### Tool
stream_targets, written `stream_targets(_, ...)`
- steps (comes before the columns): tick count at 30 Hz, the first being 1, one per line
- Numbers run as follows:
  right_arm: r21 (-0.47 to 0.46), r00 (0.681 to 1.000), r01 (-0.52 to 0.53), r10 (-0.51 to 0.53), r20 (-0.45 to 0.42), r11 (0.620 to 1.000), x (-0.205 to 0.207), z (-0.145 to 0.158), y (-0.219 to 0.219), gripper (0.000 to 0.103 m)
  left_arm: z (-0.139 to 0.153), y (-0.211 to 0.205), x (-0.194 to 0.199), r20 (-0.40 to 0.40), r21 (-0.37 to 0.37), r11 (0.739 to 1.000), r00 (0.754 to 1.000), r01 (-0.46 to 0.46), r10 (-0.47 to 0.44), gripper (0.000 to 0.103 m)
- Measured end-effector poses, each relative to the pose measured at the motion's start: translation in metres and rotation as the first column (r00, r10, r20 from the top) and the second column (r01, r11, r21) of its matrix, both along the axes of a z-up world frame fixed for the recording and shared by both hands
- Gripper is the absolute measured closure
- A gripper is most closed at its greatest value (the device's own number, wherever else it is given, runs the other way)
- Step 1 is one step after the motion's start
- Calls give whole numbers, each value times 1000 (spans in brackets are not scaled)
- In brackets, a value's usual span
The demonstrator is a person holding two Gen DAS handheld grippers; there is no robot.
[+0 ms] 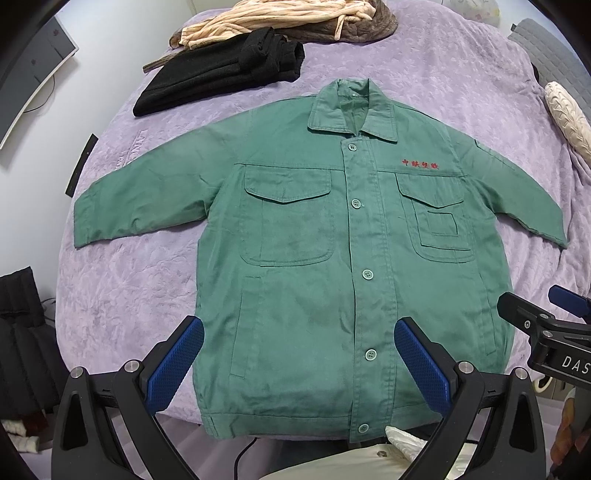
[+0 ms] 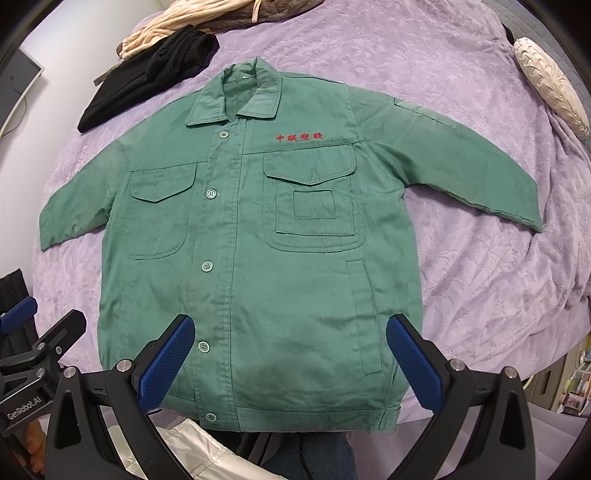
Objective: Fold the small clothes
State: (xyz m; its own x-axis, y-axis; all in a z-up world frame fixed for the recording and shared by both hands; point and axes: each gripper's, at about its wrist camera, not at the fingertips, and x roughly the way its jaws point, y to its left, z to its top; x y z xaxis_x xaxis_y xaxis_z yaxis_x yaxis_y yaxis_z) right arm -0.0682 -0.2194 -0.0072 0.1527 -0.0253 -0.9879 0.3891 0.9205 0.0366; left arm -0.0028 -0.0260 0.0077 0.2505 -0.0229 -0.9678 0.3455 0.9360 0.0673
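A home bedroom: a bed spread with a lilac plush blanket [image 1: 424, 66], loose clothing heaped at upper left [image 1: 266, 18], and a cream embossed pillow [image 2: 550, 85] at upper right.

Both wrist views above hem, sharing the jacket [image 1: 314, 240].
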Motion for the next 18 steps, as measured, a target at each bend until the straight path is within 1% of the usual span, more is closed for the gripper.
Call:
stream_targets(7,12,1000,-15,15,4,1000,-1,3,-20,0,2,-16,-3,-8,8,1000,1000,-30,30,0)
stream_targets(11,44,1000,-24,24,3,999,-3,1,-31,0,5,-27,-8,0,18,999,999,-40,40,0)
stream_targets(16,134,998,-61,61,10,989,2,-13,-35,0,0,-33,-15,-18,25,997,997,-70,70,0)
stream_targets(18,191,996,-82,78,30,978,5,-21,-31,0,-5,-29,-16,-37,12,995,995,-96,96,0)
